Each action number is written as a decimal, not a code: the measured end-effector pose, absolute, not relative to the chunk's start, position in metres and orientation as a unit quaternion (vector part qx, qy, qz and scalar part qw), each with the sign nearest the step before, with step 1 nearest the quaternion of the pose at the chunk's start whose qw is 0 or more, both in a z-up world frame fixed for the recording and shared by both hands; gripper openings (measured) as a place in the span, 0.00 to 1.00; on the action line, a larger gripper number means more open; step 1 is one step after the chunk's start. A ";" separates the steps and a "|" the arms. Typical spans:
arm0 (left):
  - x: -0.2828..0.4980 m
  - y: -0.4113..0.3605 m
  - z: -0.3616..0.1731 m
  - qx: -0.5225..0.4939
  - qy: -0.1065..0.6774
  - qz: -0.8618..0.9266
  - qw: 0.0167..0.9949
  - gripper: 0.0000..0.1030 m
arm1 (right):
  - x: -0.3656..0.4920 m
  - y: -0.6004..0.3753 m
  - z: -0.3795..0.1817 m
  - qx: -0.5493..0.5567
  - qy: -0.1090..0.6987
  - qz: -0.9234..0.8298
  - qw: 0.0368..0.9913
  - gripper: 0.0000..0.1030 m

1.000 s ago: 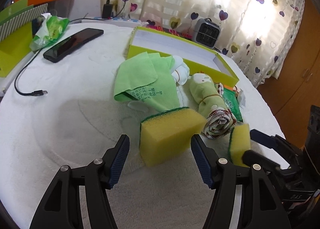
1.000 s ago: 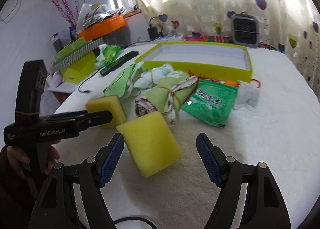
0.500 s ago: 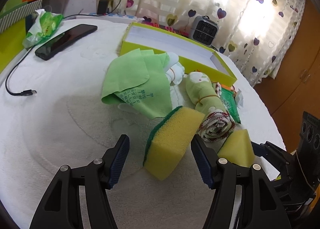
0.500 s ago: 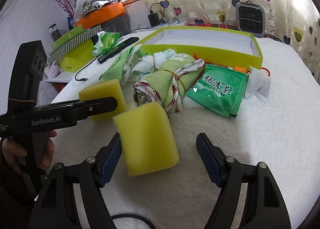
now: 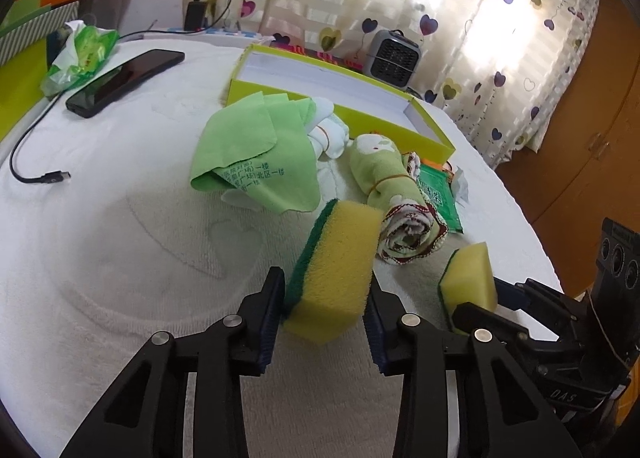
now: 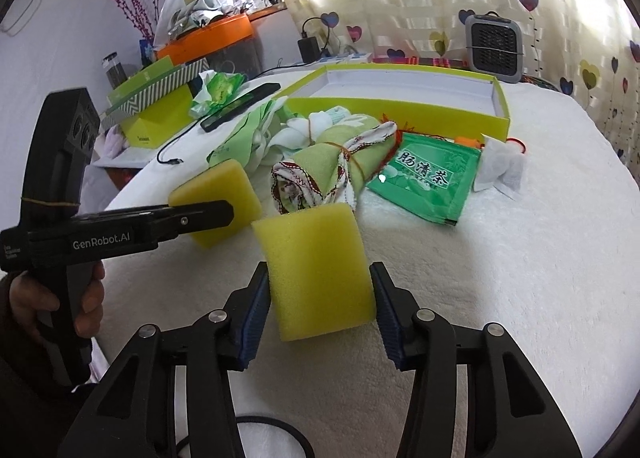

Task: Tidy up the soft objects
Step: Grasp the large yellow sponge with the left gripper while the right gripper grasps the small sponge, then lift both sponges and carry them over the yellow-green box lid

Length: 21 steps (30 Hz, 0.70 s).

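On the white towel-covered table (image 5: 120,258), with the lime box (image 5: 432,137) at twelve o'clock, a green-backed sponge (image 5: 336,270) is being squeezed between the left gripper's (image 5: 326,314) closing jaws, while a plain yellow sponge (image 6: 318,270) is likewise pinched by the closing right gripper (image 6: 320,308).

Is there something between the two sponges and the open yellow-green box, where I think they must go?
Yes. The rolled green towel, the green cloth and the green tea packet lie between both sponges and the box. Lifting over them looks simple. Both grippers are closing around a sponge.
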<state>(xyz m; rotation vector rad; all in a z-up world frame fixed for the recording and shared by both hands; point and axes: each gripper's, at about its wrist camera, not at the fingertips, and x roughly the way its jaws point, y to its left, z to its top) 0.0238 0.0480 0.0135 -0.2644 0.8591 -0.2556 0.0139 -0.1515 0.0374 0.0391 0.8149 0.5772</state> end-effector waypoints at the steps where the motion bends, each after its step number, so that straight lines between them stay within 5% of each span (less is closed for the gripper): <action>1: 0.022 0.048 0.014 -0.129 0.413 -0.124 0.893 0.32 | 0.013 -0.153 0.038 0.022 0.391 0.279 0.877 0.48; 21: 0.006 0.037 0.047 -0.118 0.372 -0.175 0.904 0.26 | 0.012 -0.177 0.058 0.053 0.360 0.257 0.895 0.48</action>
